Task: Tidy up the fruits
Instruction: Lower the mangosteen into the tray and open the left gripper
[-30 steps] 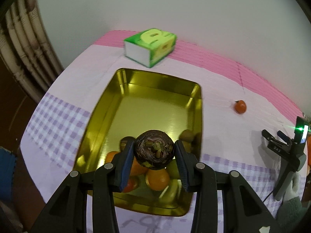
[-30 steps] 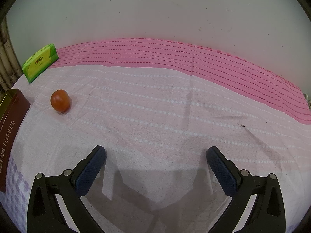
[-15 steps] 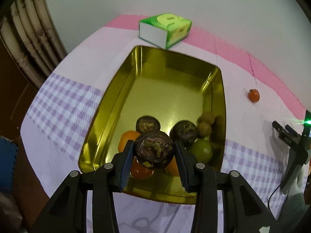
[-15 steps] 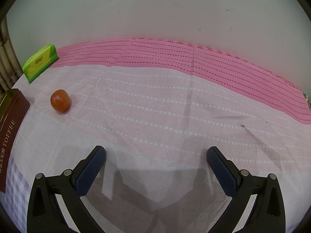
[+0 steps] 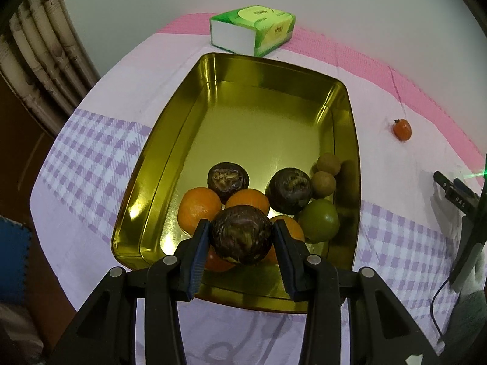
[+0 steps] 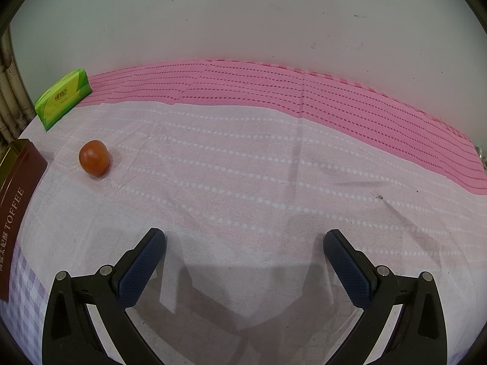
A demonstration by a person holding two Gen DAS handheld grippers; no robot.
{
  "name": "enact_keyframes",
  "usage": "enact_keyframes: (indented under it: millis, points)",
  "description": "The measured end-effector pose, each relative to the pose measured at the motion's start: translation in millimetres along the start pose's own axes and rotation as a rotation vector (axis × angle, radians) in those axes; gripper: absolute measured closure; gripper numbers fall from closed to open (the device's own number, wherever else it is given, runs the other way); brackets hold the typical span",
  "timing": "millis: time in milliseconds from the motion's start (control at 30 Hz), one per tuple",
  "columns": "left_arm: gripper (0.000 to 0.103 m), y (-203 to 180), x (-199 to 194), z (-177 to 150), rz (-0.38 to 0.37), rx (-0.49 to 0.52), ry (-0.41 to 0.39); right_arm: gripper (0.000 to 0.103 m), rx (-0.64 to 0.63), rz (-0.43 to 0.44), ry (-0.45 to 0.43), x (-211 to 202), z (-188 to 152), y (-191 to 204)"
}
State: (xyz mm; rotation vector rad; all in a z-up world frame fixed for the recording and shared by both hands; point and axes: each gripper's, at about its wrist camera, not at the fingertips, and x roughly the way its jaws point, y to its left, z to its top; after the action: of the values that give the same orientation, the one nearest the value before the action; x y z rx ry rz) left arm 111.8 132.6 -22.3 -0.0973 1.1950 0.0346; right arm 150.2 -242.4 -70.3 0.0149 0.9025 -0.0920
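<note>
The left gripper [image 5: 242,237], fingers clenched on a dark fruit [image 5: 242,234], hovers over the tray [image 5: 170,158] pile; next, release it there, while the right gripper [image 6: 244,240] waits released.

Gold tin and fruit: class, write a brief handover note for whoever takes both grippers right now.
Left gripper: shut on a dark purple round fruit, held above the near end of the gold rectangular metal tin.
Right gripper: open, empty, over bare cloth.
Done: two dark purple fruits, oranges, a green fruit and two small brown fruits lie in the tin.
Left: release the held fruit into the tin; fetch the small orange-red fruit lying on the pink and white tablecloth.
</note>
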Motion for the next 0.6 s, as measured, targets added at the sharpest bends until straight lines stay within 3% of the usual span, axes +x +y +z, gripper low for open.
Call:
enact_keyframes:
  millis: [600]
  points:
    - [0.064, 0.4, 3.3, -1.8, 0.000, -0.004, 0.000, 0.000, 0.000, 0.000, 0.000, 0.0, -0.2, -0.4]
